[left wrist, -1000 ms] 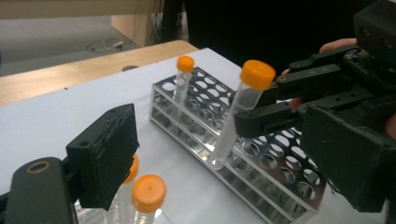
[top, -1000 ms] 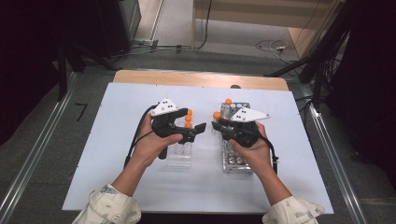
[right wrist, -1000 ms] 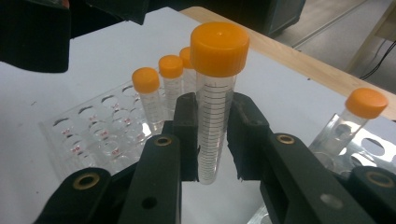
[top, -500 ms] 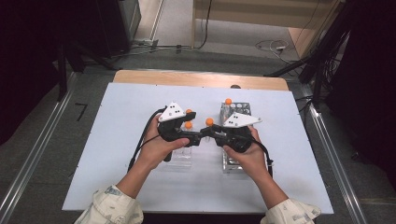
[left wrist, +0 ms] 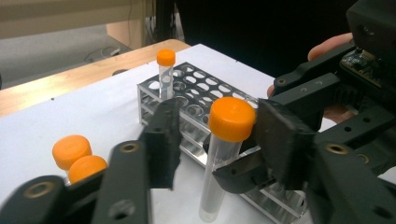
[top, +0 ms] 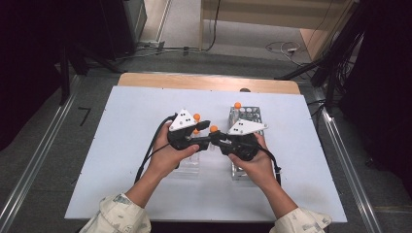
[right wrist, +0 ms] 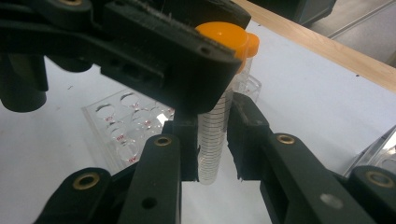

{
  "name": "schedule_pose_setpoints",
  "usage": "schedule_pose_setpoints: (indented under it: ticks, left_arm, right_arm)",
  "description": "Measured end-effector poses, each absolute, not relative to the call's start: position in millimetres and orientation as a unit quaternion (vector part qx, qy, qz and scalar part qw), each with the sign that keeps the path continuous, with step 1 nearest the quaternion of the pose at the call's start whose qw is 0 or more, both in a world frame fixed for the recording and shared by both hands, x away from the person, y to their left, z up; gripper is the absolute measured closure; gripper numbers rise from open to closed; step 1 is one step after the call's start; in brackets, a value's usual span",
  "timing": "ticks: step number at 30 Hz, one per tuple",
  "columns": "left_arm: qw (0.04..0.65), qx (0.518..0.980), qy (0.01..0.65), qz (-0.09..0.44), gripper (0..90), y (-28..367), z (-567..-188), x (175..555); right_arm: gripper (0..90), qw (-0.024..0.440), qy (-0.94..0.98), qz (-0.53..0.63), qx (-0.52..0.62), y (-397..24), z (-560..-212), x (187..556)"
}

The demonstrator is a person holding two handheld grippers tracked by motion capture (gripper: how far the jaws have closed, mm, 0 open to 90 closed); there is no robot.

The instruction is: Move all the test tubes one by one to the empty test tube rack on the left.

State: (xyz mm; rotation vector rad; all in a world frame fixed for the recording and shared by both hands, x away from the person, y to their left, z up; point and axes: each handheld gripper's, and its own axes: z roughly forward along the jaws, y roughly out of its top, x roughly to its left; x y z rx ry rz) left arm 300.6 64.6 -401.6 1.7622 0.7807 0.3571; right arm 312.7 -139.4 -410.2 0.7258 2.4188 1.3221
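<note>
Right gripper (right wrist: 212, 140) clamps the tube (right wrist: 215, 140); left gripper (left wrist: 215, 135) jaws closing around its cap (left wrist: 232, 119).

On the counter (top: 121, 145) the metal rack (top: 248, 119) stands to the right of the clear rack (top: 187, 162). One tube (top: 237, 109) stands in the metal rack's far left corner. Between the racks, the left tool (top: 206, 130) and right tool (top: 214, 141) meet around another tube (left wrist: 223, 154).

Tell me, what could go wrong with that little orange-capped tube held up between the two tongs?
The right tongs grip the tube by its clear body while the left tongs, which have just been closing, flank its orange cap. One likely risk: if both pull or twist unevenly, the tube could slip and fall onto the metal rack or the white table.
</note>
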Motion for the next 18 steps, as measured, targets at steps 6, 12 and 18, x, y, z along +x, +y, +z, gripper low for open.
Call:
schedule_pose_setpoints:
  ticks: [6,12,18]
  left_arm:
    - [0.559,0.75,0.324,0.141,63.8,64.7,-402.5,301.1]
    - [0.559,0.749,0.323,0.148,70.8,65.4,-402.3,300.6]
    - [0.554,0.752,0.324,0.152,71.2,67.0,-400.9,300.7]
  right_arm:
    - [72.0,0.138,0.841,0.46,0.25,-138.4,-411.0,312.9]
    - [72.0,0.135,0.839,0.463,0.252,-138.3,-411.1,313.5]
    - [63.9,0.129,0.84,0.466,0.248,-138.6,-410.9,313.0]
